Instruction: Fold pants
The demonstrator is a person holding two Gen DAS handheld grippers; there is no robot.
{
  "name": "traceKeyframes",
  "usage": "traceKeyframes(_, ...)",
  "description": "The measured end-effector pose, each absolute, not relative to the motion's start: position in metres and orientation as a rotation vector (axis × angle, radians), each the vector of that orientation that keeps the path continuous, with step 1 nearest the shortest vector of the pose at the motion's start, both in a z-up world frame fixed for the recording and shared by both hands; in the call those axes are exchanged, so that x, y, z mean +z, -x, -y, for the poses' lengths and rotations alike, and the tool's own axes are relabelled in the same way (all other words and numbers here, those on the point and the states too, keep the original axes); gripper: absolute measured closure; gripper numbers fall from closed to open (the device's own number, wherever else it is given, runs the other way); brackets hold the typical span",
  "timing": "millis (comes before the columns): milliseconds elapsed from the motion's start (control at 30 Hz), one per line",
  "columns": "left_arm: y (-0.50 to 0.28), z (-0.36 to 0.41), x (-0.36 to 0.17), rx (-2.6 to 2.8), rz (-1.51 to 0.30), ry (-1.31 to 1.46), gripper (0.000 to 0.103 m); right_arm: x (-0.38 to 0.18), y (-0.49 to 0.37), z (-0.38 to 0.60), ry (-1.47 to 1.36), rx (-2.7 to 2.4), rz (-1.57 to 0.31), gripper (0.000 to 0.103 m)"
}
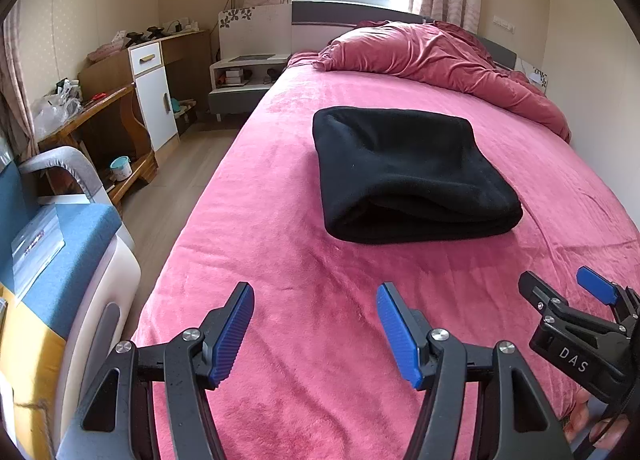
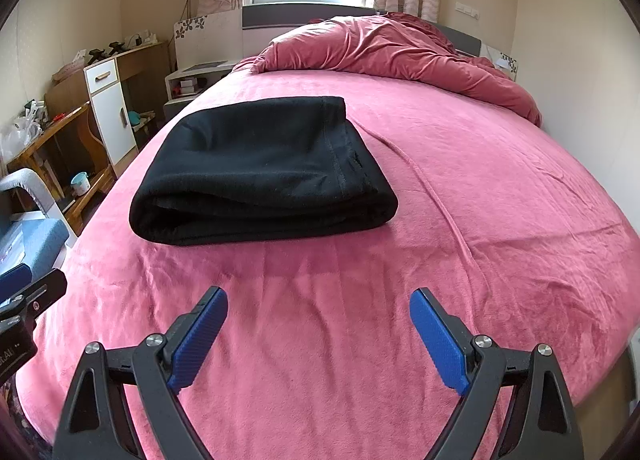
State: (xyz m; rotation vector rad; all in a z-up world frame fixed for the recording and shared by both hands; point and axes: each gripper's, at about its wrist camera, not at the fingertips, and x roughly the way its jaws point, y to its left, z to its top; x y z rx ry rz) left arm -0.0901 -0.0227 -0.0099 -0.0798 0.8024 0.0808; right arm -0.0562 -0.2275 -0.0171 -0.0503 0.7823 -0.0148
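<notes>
we held the left gripper (image 1: 316, 334) and right gripper (image 2: 318, 338) wide open and empty at frame bottom, clear of the pants (image 1: 408, 176), folded mid-frame on the pink bed (image 1: 280, 260), apparently finished.

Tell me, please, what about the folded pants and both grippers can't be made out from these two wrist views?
- Black pants: inner layers and underside hidden by the top fold and the pink bedspread in both views.
- Waistband and leg ends: lost in the dark cloth, both views.
- Right gripper: in the left wrist view, partly cut off by the right edge.
- Left gripper: in the right wrist view, mostly cut off at the left edge.
</notes>
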Motion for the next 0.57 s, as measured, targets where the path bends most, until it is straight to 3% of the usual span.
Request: traceKeyframes(567, 0.083, 0.02, -0.022, 0.054, -0.838, 0.114, 0.038, -0.029, 0.049, 0.238, 0.052, -0.014, -0.81, 0.01)
